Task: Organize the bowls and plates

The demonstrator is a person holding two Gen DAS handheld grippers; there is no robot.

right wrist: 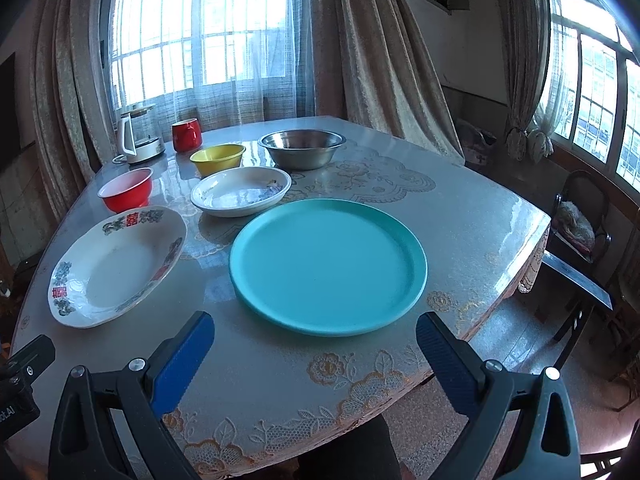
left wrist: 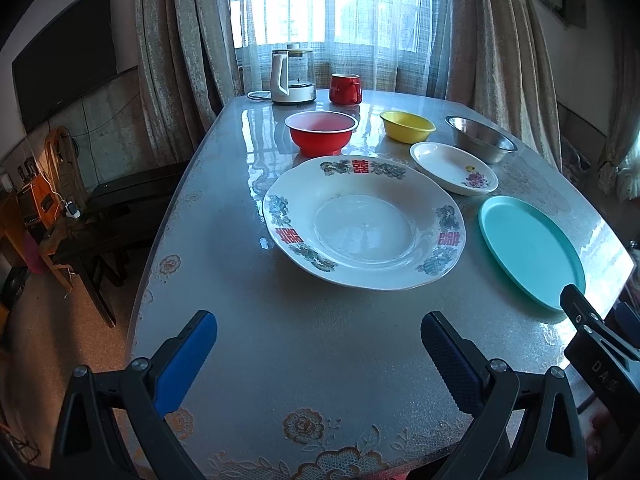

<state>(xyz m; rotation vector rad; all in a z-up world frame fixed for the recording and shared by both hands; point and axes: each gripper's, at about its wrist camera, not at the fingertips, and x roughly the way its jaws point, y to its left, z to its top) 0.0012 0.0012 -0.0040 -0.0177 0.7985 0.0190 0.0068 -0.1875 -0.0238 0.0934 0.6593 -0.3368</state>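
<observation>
On table (right wrist: pixel 460 216), nothing stacked yet: all 6 pcs lie single and apart, so task looks ~0% done, everything left.

Landmark = teal plate (right wrist: pixel 328 266). It sits at near right of table, straight ahead of R gripper (right wrist: pixel 314 354), flat, round, low rim, matte plastic by the look. Big plate (right wrist: pixel 116 264) just left of teal, not touching: deep white ceramic, wavy rim, floral band w/ red characters, glossy. Small dish (right wrist: pixel 242 191) just behind teal, white ceramic, flower print, shallow. Steel bowl (right wrist: pixel 302 154) further behind teal, brushed metal, round, empty. Yellow bowl (right wrist: pixel 218 159) behind-left of teal, beside steel bowl; smooth plastic probably. Red bowl (right wrist: pixel 127 190) far left-behind teal, behind big plate, pale inside, footed base.

Grippers: L gripper (left wrist: pixel 318 354) jaws spread wide, holding nothing, hovering over near table edge facing big plate. R gripper same, wide, nothing held, hovering at near edge facing teal plate. Blue textured pads (right wrist: pixel 186 354) on both.

Guess at remaining work: nest plates by size, bowls likewise. Ceramic = slick + chippable, thin rims need an edge pinch.

Non-task stuff, far end behind teal: kettle (right wrist: pixel 134 140), red mug (right wrist: pixel 186 134). Table top is glossy clear cover over lace floral cloth, reflective. Curtains (right wrist: pixel 384 48) + window behind.
</observation>
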